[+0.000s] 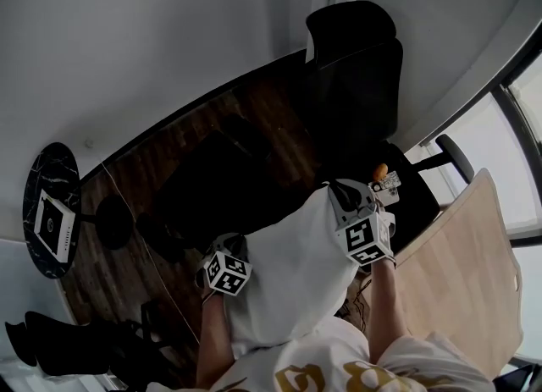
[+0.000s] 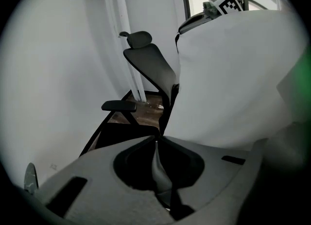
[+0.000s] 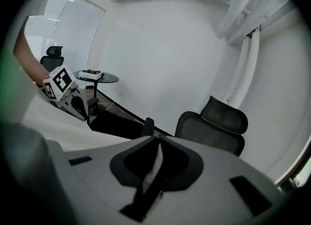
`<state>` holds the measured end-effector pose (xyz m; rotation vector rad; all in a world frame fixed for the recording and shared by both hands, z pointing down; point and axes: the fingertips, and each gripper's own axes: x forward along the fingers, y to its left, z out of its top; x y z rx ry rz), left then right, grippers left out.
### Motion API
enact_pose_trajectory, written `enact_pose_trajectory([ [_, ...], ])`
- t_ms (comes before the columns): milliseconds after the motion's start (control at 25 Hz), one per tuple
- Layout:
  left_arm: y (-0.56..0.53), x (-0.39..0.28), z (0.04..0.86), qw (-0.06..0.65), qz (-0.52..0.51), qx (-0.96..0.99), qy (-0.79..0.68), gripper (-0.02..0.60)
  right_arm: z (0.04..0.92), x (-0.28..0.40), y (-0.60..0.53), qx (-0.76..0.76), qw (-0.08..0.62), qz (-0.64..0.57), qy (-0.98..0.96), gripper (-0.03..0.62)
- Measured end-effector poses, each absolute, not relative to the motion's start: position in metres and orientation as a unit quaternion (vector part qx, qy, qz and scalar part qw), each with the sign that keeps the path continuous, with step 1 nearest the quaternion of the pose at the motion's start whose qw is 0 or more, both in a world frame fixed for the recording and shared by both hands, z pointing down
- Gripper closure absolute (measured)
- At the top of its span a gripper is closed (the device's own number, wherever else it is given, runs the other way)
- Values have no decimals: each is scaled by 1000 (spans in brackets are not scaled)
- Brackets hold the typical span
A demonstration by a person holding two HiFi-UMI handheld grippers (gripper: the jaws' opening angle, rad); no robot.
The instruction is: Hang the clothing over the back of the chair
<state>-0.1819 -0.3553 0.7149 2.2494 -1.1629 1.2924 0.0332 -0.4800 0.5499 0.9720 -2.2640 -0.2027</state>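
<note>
White cloth, the clothing (image 1: 292,276), hangs spread between the two grippers in front of the person. Its held top edge is its long axis in the head view, running from the left gripper (image 1: 222,256) up and to the right to the right gripper (image 1: 354,206). The rest of the fabric drops back toward the person's legs.

In the left gripper view the left gripper (image 2: 158,163) is closed on a narrow fold of the clothing (image 2: 233,73), which billows across the right side of that view. In the right gripper view the right gripper (image 3: 154,163) is likewise pinched on a thin fold, with the clothing (image 3: 53,127) sweeping away to the left.

The black chair (image 1: 360,77) stands just beyond the clothing on the dark wooden floor (image 1: 254,115), its headrest at the far end, near the wall. The clothing is not over the chair's back. A round bench with a dark marbled top (image 1: 42,180) stands well apart to the left.
</note>
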Motion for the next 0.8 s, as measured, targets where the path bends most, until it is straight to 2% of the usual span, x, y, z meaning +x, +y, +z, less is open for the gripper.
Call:
enact_pose_trajectory([
  [360, -353, -183, 710, 158, 441, 783, -409, 551, 554, 35, -477, 364, 336, -68, -866, 548],
  [480, -352, -186, 706, 172, 432, 781, -416, 551, 560, 35, -473, 347, 344, -53, -871, 528],
  [520, -353, -187, 704, 179, 427, 781, -419, 549, 563, 36, -472, 340, 346, -44, -873, 501],
  [600, -355, -191, 700, 184, 419, 780, -428, 521, 565, 39, -473, 335, 349, -31, -875, 461],
  [680, -355, -197, 696, 187, 418, 773, -439, 481, 565, 42, -473, 337, 349, -26, -874, 456],
  [760, -355, -206, 692, 196, 413, 765, -454, 474, 563, 43, -470, 336, 342, -15, -877, 447],
  [800, -355, -209, 690, 199, 408, 762, -462, 444, 562, 43, -468, 333, 338, -4, -880, 426],
])
